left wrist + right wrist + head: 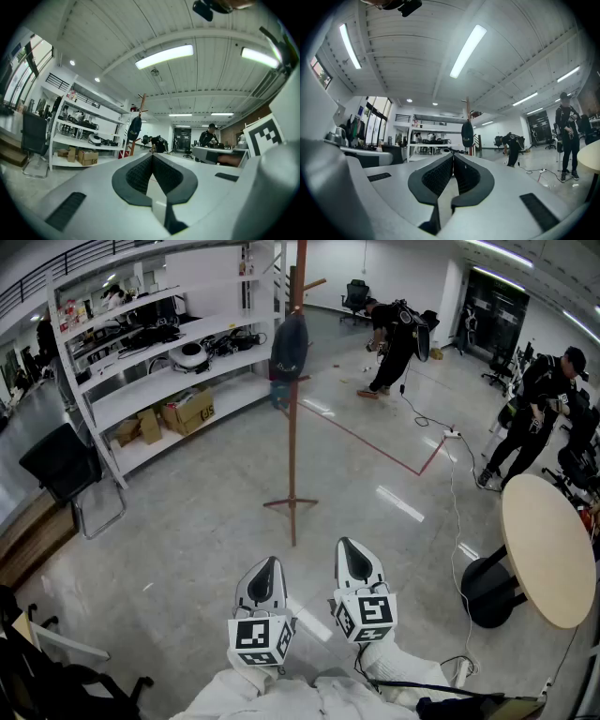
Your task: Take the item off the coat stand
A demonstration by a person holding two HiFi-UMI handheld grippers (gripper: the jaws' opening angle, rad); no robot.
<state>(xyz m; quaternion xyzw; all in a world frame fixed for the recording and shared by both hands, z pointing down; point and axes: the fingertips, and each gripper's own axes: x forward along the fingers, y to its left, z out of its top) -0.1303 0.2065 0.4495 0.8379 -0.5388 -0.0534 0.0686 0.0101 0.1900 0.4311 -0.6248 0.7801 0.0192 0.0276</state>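
White metal shelving stacked with cardboard boxes lines the left of the polished grey floor, where your left gripper sits low and level, its dark pads pressed together on nothing. Well ahead of it, the slim reddish-brown wooden coat stand rises with the dark cap-like item hanging high on its pole, well apart from both tools. Your right gripper, just beside the left, is likewise closed and empty, with the round pale wooden table at far right.
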